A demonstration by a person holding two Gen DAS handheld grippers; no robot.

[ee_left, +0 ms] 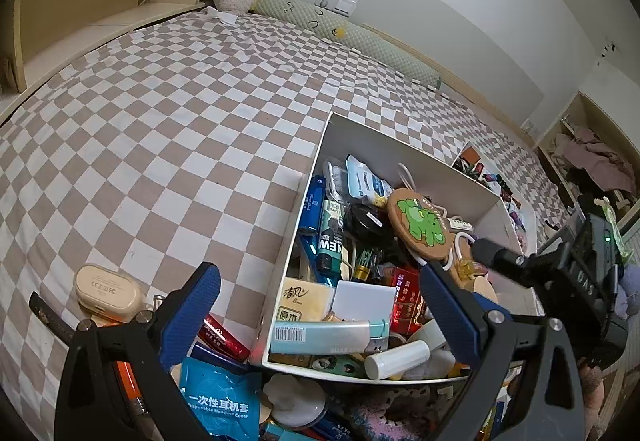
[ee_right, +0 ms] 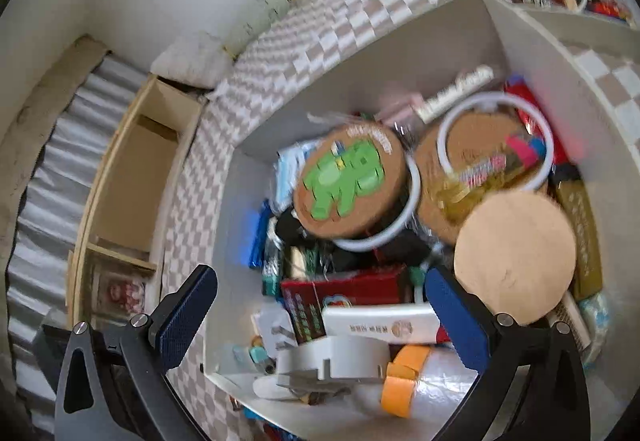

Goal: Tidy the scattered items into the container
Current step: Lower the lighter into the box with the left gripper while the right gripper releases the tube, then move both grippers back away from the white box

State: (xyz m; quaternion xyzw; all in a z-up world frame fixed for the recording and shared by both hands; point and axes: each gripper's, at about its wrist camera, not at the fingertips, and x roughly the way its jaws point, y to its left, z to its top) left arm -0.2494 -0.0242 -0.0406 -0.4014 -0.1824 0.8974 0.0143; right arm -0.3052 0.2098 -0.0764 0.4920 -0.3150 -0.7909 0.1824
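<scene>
- Items still outside the box (ee_left: 348,145) are being shown only by the left wrist view: a beige earbud case (ee_left: 106,291), a red tube (ee_left: 224,337) and a blue packet (ee_left: 218,399) are lying on the checked bed (ee_left: 160,121) beside its near corner.
- "Disposable Headset Cover" is being read on the packet, "NEW" on a green pack (ee_left: 330,241) inside.
- The box is being seen crowded in the right wrist view: a dinosaur coaster (ee_right: 348,181), a plain cork disc (ee_right: 516,257) and a white ring (ee_right: 496,141) are lying on top; this view is blurred.
- The left gripper (ee_left: 320,317) is being held with jaws wide, nothing gripped.
- The right gripper (ee_right: 320,317) is being held over the box, jaws wide and empty.
</scene>
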